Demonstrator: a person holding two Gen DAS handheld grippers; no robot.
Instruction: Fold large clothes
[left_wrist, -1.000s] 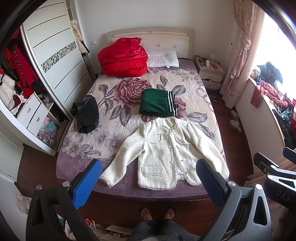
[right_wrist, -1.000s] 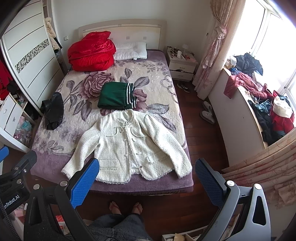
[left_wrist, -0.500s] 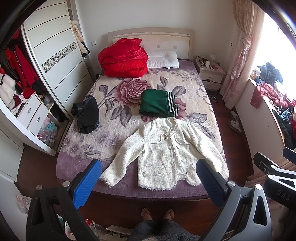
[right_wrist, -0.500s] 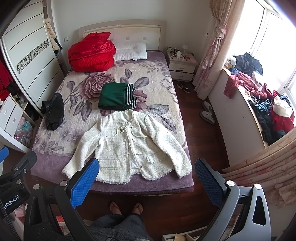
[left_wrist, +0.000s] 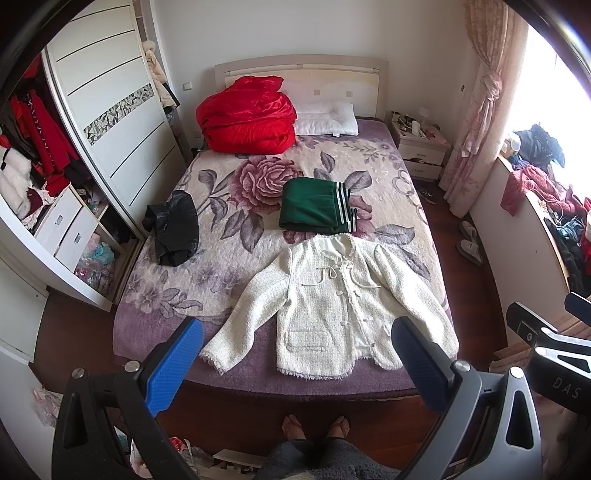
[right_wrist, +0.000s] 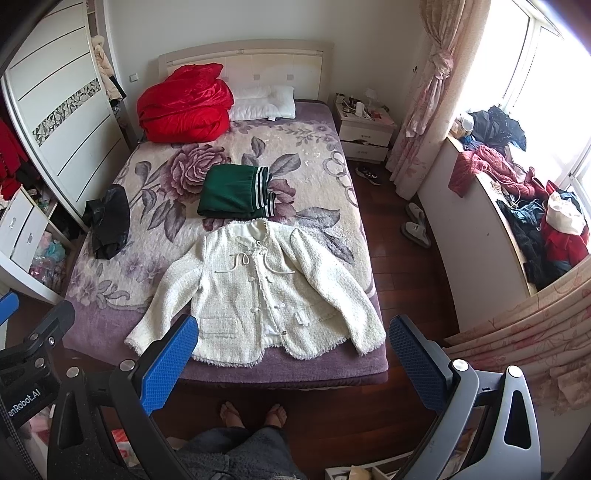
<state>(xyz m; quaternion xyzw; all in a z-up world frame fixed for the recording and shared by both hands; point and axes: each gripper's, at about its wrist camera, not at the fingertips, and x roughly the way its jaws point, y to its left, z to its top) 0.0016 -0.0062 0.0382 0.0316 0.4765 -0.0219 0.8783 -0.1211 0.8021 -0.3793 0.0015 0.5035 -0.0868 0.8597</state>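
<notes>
White jacket (left_wrist: 340, 302) lies spread flat at the bed's (left_wrist: 155, 321) near edge; left gripper (left_wrist: 295, 354) and right gripper (right_wrist: 291, 350) both gape wide, holding nothing.

Each gripper (left_wrist: 297, 352) (right_wrist: 293, 349) has blue ribbed pads (left_wrist: 173, 365), black frames and silver screws.

A: What's the room like?
B: White walls, dark wood floor (right_wrist: 399, 266), a bed (left_wrist: 258, 384), a white wardrobe (left_wrist: 110, 122) on one side.
A: Light?
B: Daylight floods through the window (right_wrist: 554, 74) past pink curtains (right_wrist: 432, 85).
</notes>
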